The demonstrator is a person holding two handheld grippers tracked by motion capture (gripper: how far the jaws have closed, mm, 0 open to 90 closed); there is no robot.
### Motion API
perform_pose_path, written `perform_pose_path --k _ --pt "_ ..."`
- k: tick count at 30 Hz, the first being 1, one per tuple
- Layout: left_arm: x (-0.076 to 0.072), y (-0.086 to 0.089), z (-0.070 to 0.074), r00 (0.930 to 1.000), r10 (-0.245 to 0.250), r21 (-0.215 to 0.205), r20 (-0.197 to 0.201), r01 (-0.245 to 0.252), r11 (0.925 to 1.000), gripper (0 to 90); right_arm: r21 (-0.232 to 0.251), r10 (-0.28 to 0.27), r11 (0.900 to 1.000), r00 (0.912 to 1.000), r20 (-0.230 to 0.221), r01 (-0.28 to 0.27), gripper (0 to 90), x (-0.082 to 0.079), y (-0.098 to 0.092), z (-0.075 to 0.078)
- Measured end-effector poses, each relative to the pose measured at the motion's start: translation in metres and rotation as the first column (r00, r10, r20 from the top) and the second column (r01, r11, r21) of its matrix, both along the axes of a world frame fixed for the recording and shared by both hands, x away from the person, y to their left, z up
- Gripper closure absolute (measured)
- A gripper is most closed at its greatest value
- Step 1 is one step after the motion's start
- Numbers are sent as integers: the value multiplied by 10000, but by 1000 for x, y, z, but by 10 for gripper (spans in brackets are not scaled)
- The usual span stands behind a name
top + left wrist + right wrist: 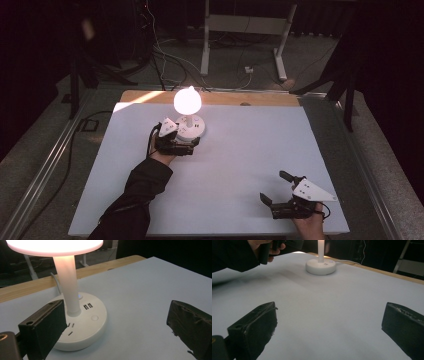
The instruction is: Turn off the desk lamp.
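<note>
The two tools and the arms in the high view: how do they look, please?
Each tool, left tool and right tool, has a black body with two black jaws and a grey three-cornered plate on top bearing small dark dots. In the gripper views the jaws are flat, block-like pads with worn edges. A thin black cable trails from the left tool. The left arm wears a black sleeve.
</note>
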State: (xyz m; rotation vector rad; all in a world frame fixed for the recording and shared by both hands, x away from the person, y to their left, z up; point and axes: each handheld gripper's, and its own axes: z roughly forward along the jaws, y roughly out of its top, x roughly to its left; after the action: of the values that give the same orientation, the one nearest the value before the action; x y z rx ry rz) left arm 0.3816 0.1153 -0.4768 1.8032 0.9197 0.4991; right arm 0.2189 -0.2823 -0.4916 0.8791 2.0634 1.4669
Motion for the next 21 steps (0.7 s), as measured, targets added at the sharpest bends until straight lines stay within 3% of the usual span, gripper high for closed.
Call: perform_pose_path --k 7,10,13,21 --pt "8 -4 -3 9992 -81 112 -385 85 9999 52 1 -5 10000 10000 -4 5 0 0 0 0" --pt "14 -5 -4 9947 -50 64 -1027 57 10000 72 5 -15 10000 10000 -14 15 0 0 0 0" --pt "17 -6 -5 9941 58 278 -1086 -28 9996 88 12 -15 10000 10000 -32 15 0 0 -1 0" --pt "24 -9 -5 9938 541 836 -968 -461 9954 260 47 0 10000 10000 -40 0 0 0 -1 0"
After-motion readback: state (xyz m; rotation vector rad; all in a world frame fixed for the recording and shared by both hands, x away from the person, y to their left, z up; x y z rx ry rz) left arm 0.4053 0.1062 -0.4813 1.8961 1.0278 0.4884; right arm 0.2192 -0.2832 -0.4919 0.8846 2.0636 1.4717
